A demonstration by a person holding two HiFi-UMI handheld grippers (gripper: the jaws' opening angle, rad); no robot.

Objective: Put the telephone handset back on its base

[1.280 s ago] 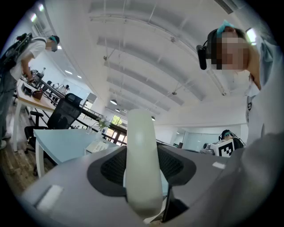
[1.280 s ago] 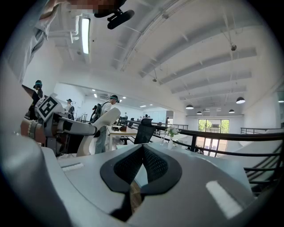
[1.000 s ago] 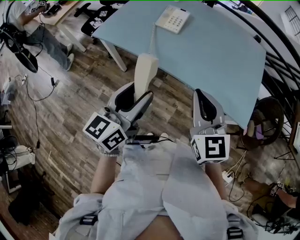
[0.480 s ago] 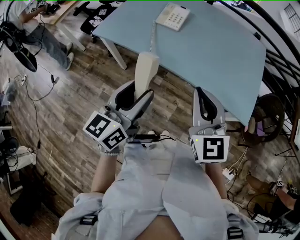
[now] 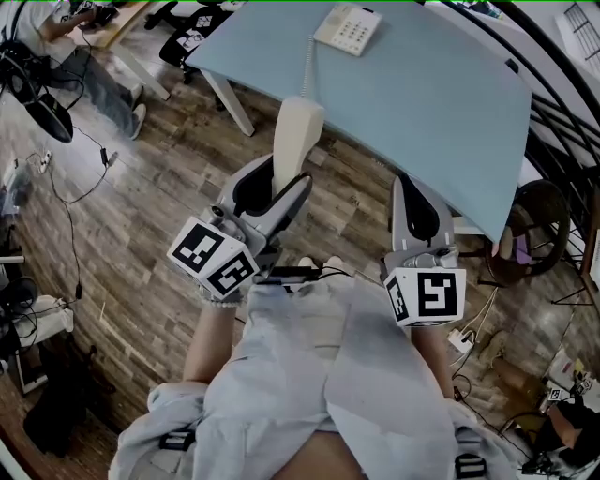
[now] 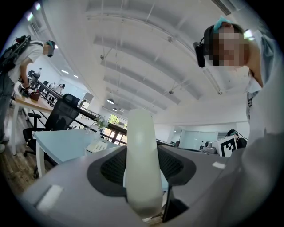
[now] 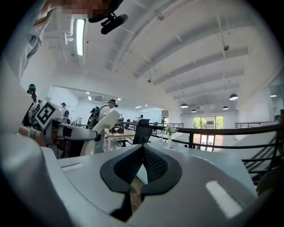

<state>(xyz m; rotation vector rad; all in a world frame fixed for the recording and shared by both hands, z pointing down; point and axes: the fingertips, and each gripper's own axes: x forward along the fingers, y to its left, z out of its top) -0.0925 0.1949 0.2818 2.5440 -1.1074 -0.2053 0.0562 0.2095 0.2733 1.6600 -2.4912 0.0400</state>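
Observation:
My left gripper (image 5: 281, 183) is shut on the cream telephone handset (image 5: 295, 139), which stands upright out of the jaws; in the left gripper view the handset (image 6: 141, 164) fills the middle between the pads. A coiled cord (image 5: 306, 66) runs from it to the cream telephone base (image 5: 348, 28) at the far side of the pale blue table (image 5: 422, 103). The base (image 6: 96, 146) shows small and far off in the left gripper view. My right gripper (image 5: 415, 211) is shut with nothing in it, held near the table's front edge; its jaws (image 7: 141, 170) meet at the tips.
Wooden floor lies below the grippers. A person (image 5: 70, 56) stands at another desk at the far left, near black office chairs (image 5: 192, 33). A dark railing (image 5: 562, 112) runs along the right. Cables lie on the floor (image 5: 84, 178).
The view has shifted slightly toward the table; the left gripper with the handset has edged a little forward. The right gripper keeps its pose.

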